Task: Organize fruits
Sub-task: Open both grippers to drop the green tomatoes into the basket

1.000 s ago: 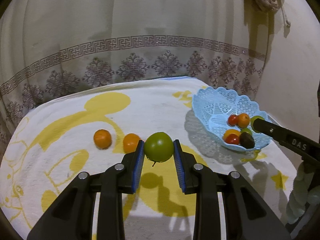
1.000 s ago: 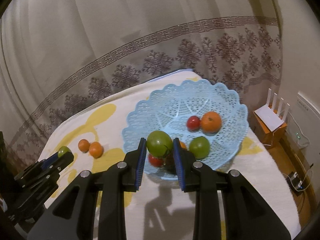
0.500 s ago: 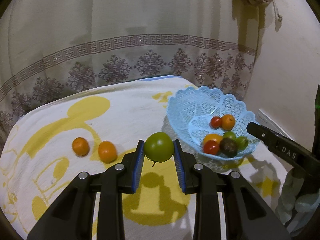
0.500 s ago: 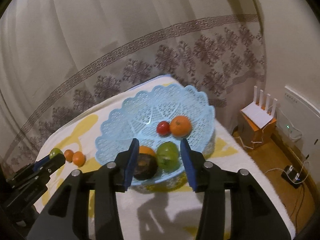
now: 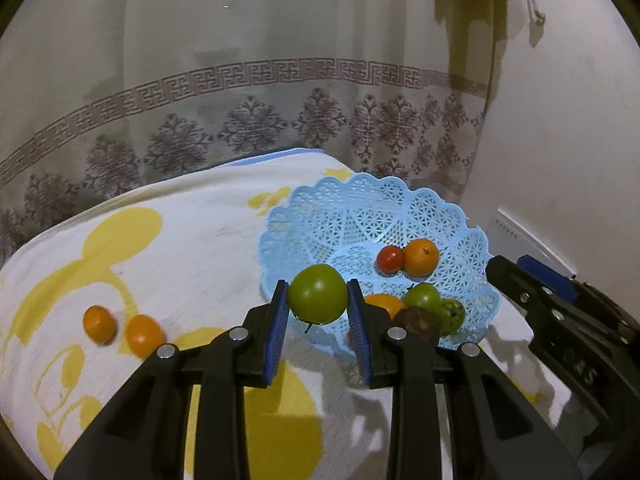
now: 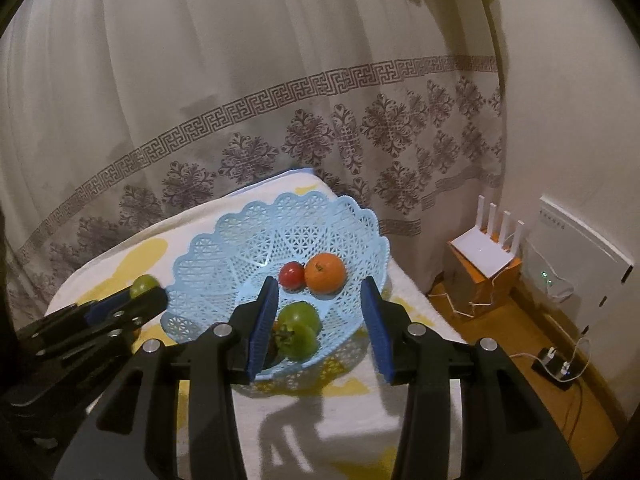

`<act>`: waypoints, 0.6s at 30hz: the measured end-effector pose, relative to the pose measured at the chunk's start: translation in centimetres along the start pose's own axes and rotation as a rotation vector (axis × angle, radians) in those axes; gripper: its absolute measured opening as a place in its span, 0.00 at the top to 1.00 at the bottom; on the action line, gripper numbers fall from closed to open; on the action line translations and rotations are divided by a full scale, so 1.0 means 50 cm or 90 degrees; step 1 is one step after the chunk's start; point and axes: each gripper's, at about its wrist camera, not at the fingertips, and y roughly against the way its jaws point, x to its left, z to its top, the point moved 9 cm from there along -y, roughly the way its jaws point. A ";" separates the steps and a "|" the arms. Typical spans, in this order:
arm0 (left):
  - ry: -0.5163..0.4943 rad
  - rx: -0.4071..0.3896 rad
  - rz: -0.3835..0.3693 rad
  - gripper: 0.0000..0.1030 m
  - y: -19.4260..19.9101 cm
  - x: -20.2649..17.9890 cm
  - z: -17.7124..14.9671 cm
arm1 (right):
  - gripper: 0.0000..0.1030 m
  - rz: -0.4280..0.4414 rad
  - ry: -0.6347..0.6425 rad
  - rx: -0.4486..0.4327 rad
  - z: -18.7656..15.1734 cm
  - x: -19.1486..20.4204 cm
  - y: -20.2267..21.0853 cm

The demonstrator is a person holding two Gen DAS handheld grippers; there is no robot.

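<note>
My left gripper (image 5: 318, 300) is shut on a green tomato (image 5: 318, 299) and holds it in the air just left of the blue lattice basket (image 5: 320, 220). The basket holds a red tomato (image 5: 390, 258), an orange (image 5: 420, 257), green tomatoes (image 5: 424, 296) and a dark fruit (image 5: 416, 318). Two small oranges (image 5: 120, 328) lie on the cloth at the left. My right gripper (image 6: 320, 312) is open and empty above the basket's (image 6: 224, 248) near side, over a green tomato (image 6: 300, 330). The left gripper also shows in the right wrist view (image 6: 132, 304).
The table is covered by a white cloth with yellow figures (image 5: 180, 248). A patterned curtain (image 6: 280, 120) hangs behind. To the right of the table are a wall, a white router on an orange box (image 6: 486, 252) and cables on the floor (image 6: 560, 364).
My right gripper opened, dropped its green tomato into the basket and drew back. My left gripper carried its green tomato to the right, up to the basket's edge.
</note>
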 end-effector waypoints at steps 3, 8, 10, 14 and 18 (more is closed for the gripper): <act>-0.007 0.002 -0.001 0.71 -0.013 -0.010 0.004 | 0.57 -0.008 0.006 -0.003 0.001 0.000 0.003; -0.009 -0.004 0.009 0.51 -0.021 -0.012 0.007 | 0.57 -0.020 0.012 -0.010 0.004 0.001 0.009; -0.008 -0.019 0.019 0.42 -0.016 -0.007 0.010 | 0.57 -0.020 0.011 -0.012 0.005 0.001 0.012; -0.003 -0.018 0.025 0.42 -0.010 0.006 0.010 | 0.57 -0.022 0.014 -0.014 0.005 0.004 0.015; 0.007 -0.024 0.033 0.33 0.004 0.022 0.011 | 0.50 -0.026 0.019 -0.021 0.006 0.011 0.019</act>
